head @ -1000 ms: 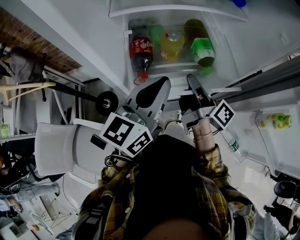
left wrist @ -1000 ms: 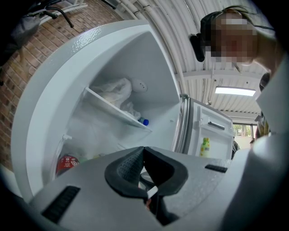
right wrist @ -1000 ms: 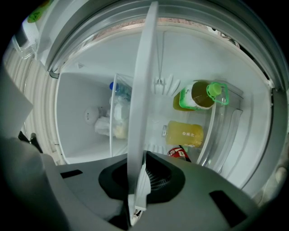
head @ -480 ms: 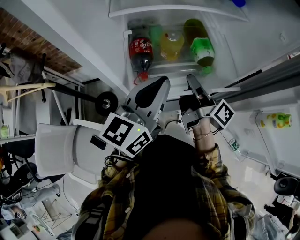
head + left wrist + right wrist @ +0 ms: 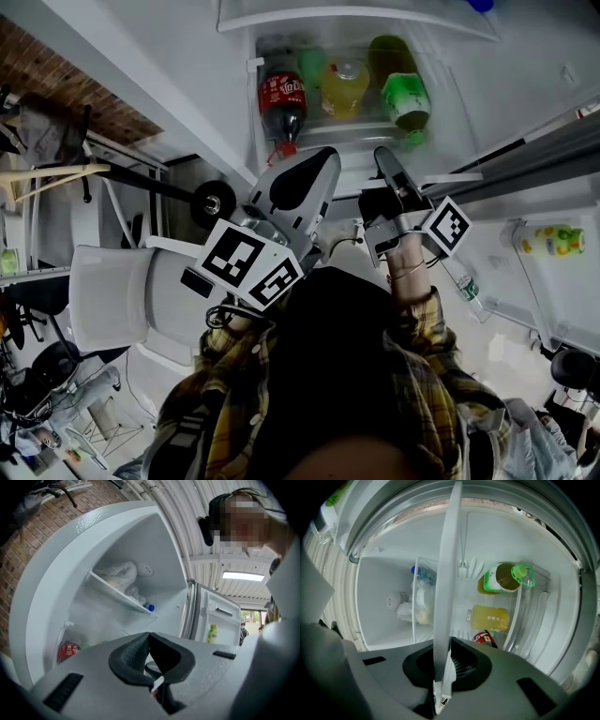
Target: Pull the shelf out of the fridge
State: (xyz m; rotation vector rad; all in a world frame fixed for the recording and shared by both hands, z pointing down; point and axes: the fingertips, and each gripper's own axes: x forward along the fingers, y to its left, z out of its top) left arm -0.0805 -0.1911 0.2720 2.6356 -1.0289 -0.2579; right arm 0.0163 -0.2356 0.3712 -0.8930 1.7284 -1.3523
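One shelf (image 5: 447, 573), far end cut off, clamped in right gripper (image 5: 443, 666)

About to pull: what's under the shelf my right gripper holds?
Under the shelf lie a green-capped bottle, a yellow bottle and a cola bottle, partly covered by the right gripper. What lies behind the bottles is hidden.

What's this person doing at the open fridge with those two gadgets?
A person stands at the open fridge with a gripper in each hand. The right gripper is clamped on the front edge of a white shelf, apparently to pull it out. The left gripper is shut and empty beside it. Drink bottles lie inside.
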